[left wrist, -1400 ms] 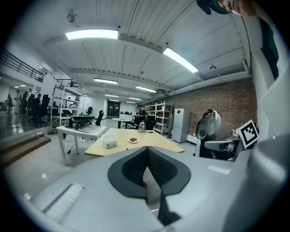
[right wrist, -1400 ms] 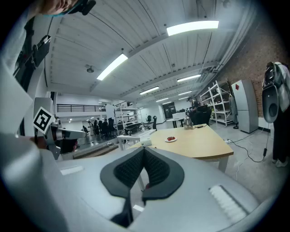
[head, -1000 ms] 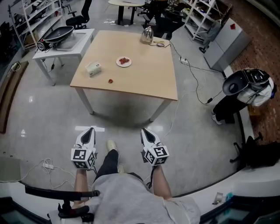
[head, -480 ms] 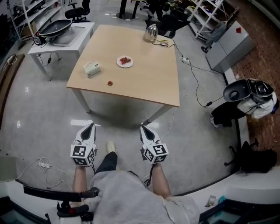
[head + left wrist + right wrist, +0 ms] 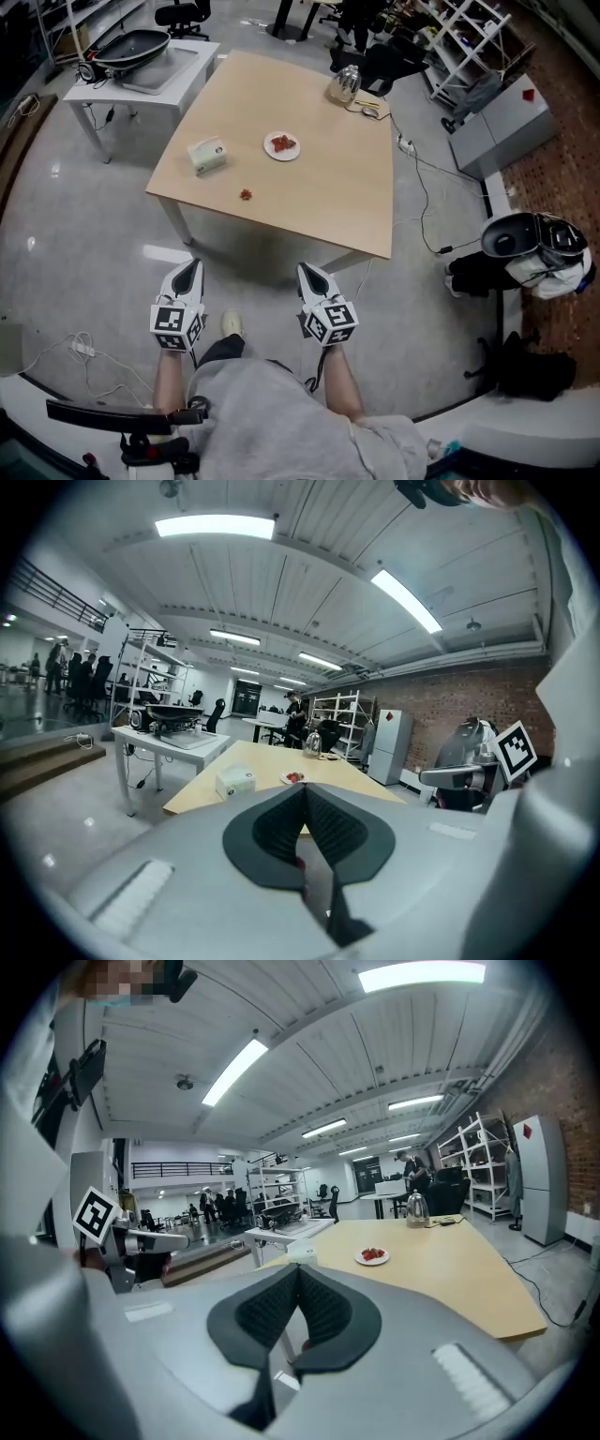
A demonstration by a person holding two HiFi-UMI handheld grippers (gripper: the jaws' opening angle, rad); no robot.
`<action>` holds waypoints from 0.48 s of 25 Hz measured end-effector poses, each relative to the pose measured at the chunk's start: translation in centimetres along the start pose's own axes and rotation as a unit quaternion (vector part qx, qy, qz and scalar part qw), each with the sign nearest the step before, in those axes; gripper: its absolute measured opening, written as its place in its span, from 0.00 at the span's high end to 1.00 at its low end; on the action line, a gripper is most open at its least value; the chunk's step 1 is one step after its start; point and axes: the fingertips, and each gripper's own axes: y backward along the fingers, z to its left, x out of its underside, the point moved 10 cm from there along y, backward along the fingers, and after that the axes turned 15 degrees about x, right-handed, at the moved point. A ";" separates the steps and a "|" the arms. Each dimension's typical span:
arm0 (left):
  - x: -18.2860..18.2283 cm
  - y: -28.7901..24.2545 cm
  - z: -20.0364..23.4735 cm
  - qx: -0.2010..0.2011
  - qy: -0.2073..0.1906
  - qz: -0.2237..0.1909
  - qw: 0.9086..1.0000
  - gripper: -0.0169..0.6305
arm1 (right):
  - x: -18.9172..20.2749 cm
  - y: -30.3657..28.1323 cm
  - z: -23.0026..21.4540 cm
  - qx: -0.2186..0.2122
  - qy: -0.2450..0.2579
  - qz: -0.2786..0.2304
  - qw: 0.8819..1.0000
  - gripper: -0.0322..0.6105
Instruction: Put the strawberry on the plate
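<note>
A lone strawberry (image 5: pixel 246 195) lies on the wooden table (image 5: pixel 347 197) near its front edge. Farther back stands a small white plate (image 5: pixel 282 146) holding a few strawberries; it also shows as a plate (image 5: pixel 294 778) in the left gripper view and a plate (image 5: pixel 373 1256) in the right gripper view. My left gripper (image 5: pixel 190 268) and right gripper (image 5: pixel 307 271) hang side by side over the floor, short of the table and well apart from the strawberry. Both are shut with nothing between the jaws, seen in the left gripper (image 5: pixel 305 789) and right gripper (image 5: pixel 298 1269) views.
A white box (image 5: pixel 207 155) sits left of the plate, and a metal kettle (image 5: pixel 344 86) stands at the table's far edge. A white side table (image 5: pixel 141 75) is to the left. Cables (image 5: pixel 422 187) run over the floor on the right beside shelves and a chair.
The person has walked forward, so the table now lies closer to both grippers. The grippers stay shut and side by side.
</note>
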 end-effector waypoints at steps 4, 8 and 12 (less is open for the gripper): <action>-0.8 -1.2 2.7 -0.009 0.000 -0.008 1.000 0.94 | -1.1 -3.5 0.7 -0.014 0.006 -0.001 1.000 0.94; -1.4 -2.0 5.2 -0.014 -0.001 -0.013 1.000 0.94 | -1.8 -6.5 1.7 -0.021 0.012 -0.007 1.000 0.94; -1.7 -2.5 6.4 -0.018 -0.004 -0.013 1.000 0.94 | -2.1 -8.1 2.0 -0.024 0.011 -0.008 1.000 0.94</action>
